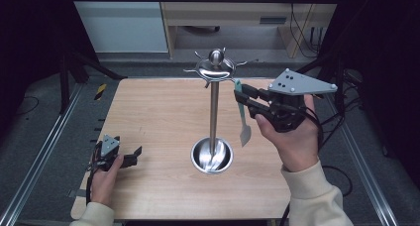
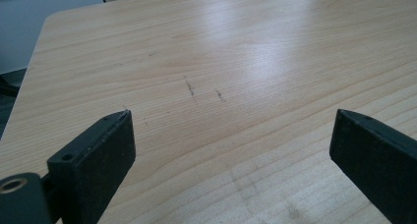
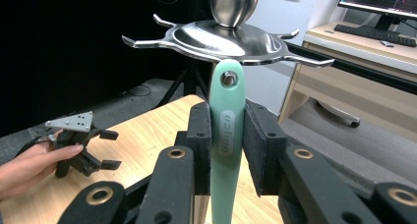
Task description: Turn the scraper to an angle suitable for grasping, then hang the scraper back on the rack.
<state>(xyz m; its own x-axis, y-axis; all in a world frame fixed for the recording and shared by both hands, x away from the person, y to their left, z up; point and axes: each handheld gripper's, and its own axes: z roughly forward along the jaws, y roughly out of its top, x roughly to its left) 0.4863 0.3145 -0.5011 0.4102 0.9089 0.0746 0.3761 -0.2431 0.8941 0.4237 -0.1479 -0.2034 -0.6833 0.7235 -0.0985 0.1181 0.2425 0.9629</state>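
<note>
The right gripper (image 1: 243, 98) was raised above the worktop (image 1: 158, 122) toward its far right area, and its jaws were clamped on the mint-green handle (image 3: 227, 135) of a spatula (image 1: 243, 118). In the right gripper view the black pads (image 3: 200, 145) pressed on both flat sides of the handle, which stood upright between them. The hole at the handle's top end (image 3: 228, 78) lay just below the hook ring (image 3: 226, 40) of the steel utensil stand (image 1: 214, 112), close to one hook tip — whether the hook passed through the hole could not be told. In the high view the spatula hung downward, its pale blade (image 1: 244, 135) ending above the worktop, just right of the stand's pole and apart from it.

The stand stood near the middle of the worktop. Its round dished base (image 1: 212, 155) rested on the wood, and the pole carried the ring of hooks under a ball finial (image 1: 216, 56).

The left gripper (image 1: 130, 156) rested low at the near left corner of the worktop, held in the person's left hand (image 1: 105, 179). Its jaws stood wide apart — in the left gripper view, bare wood grain lay between them, with nothing gripped. The two grippers were well apart.
</note>
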